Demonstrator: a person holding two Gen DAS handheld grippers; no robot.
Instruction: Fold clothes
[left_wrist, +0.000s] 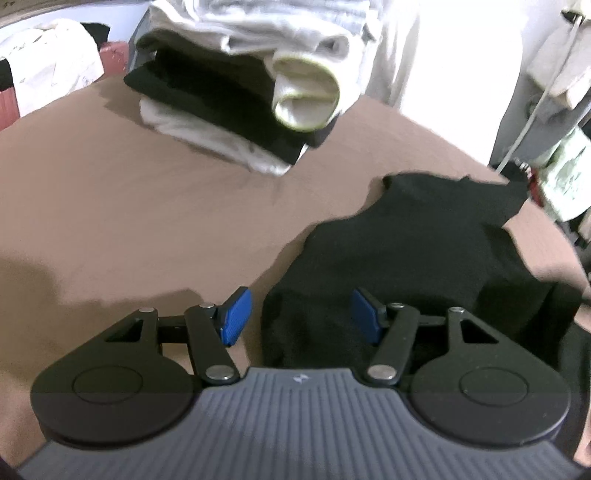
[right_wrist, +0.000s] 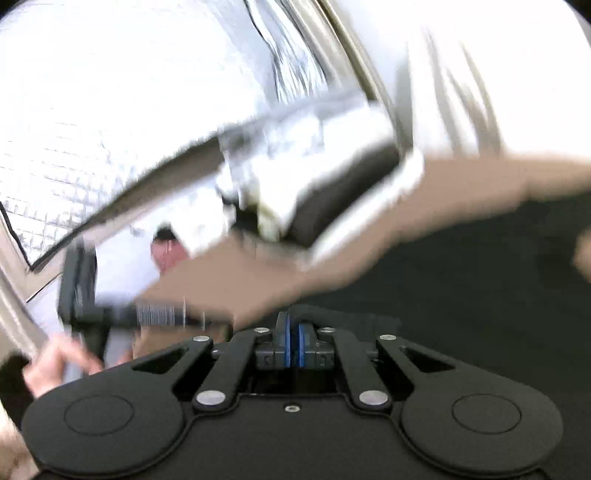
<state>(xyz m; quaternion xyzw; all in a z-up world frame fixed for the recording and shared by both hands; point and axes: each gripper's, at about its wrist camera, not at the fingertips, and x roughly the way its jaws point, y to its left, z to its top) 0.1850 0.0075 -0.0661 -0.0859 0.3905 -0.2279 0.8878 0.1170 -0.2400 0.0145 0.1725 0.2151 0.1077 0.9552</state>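
Observation:
A black garment (left_wrist: 424, 251) lies crumpled on the brown bed sheet (left_wrist: 110, 203), right of centre in the left wrist view. My left gripper (left_wrist: 301, 314) is open just above the garment's near left edge, with one blue pad over the cloth and the other over bare sheet. In the blurred right wrist view, my right gripper (right_wrist: 294, 332) is shut with a fold of the black garment (right_wrist: 461, 277) pinched between its blue pads.
A stack of folded white and black clothes (left_wrist: 229, 99) sits at the far side of the bed, with a rolled white piece on top. More clothes hang at the right edge (left_wrist: 561, 177). A hand (right_wrist: 55, 365) shows blurred at the lower left of the right wrist view.

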